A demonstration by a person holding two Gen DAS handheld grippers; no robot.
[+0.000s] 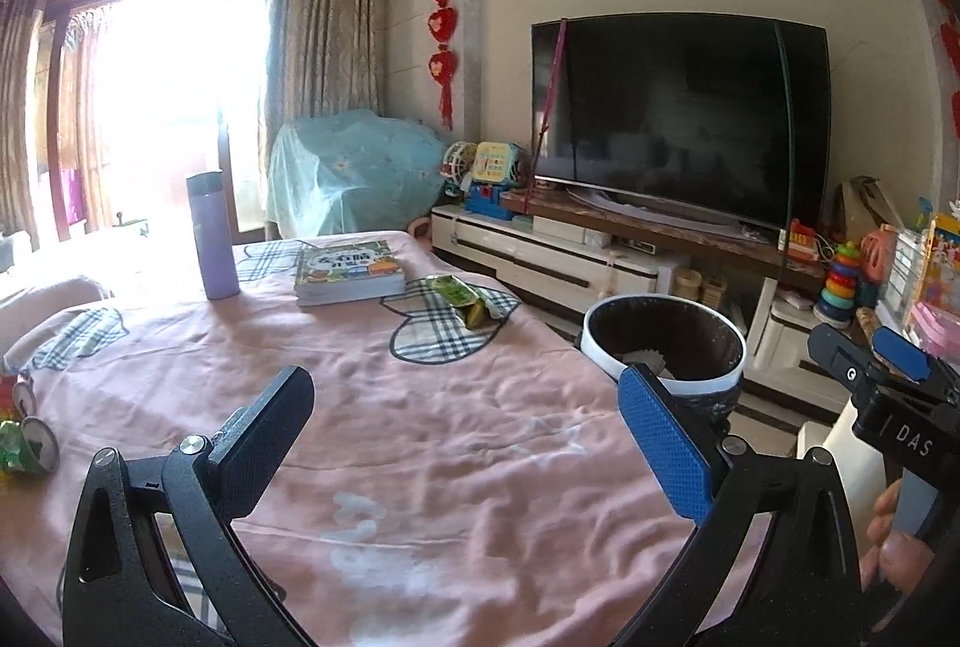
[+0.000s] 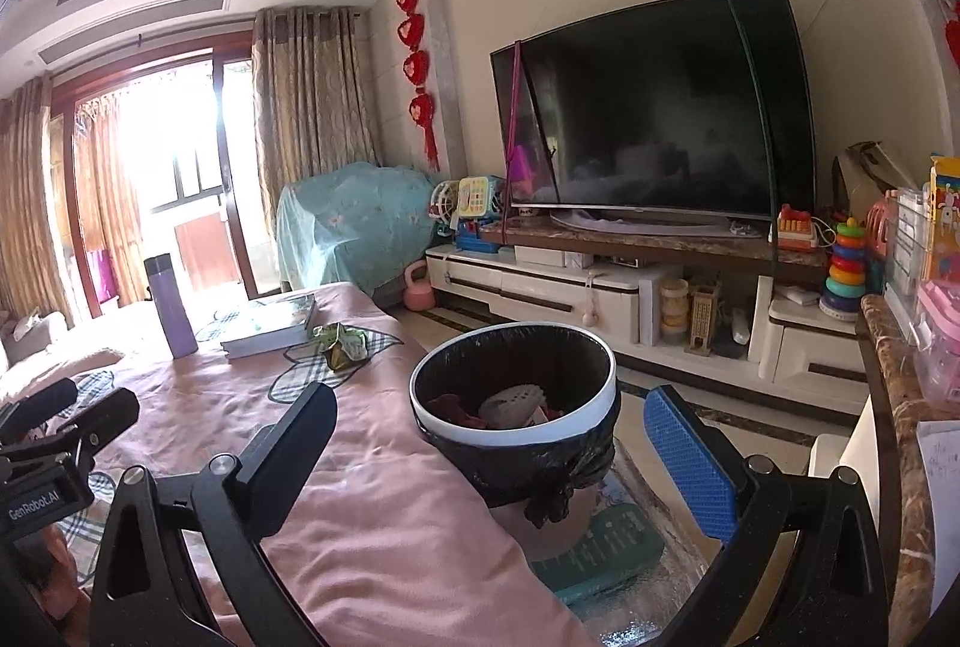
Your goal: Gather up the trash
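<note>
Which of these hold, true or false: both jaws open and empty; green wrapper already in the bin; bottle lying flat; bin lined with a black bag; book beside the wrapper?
1. Left gripper and right gripper open, empty: true.
2. Green wrapper in the bin: false, it lies on the pink cloth.
3. Purple bottle lying flat: false, it stands upright.
4. Bin lined with a black bag: true.
5. Book beside the wrapper: true.

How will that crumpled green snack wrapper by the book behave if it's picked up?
The crumpled green snack wrapper looks like thin film, so probably floppy and very light. Its glossy surface may slip between pads. Lying on soft pink cloth, it likely drags rather than slides.
</note>
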